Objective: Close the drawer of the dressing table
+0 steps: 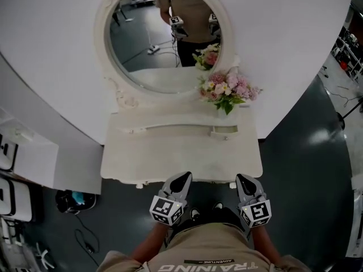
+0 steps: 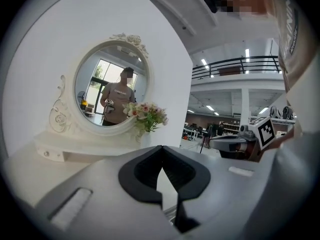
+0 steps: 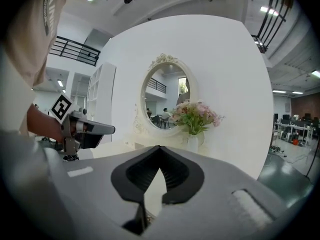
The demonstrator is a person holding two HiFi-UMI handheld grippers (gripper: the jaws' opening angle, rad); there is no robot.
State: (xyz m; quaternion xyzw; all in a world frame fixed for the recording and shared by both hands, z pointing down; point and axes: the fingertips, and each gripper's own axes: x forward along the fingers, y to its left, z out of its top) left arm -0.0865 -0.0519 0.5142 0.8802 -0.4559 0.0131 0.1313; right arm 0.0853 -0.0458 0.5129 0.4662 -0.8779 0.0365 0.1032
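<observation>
Drawer looked ajar just beneath the flowers. Left tool and right tool, both pressed together and empty, hung well short of the flowers; next, probably reach forward and push it shut.

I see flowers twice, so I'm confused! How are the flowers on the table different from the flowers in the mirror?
The flowers on the table look bigger and stand at the right edge of the mirror. The flowers in the mirror look smaller, show higher up and are only a reflection. Both are pink and cream with green leaves.
</observation>
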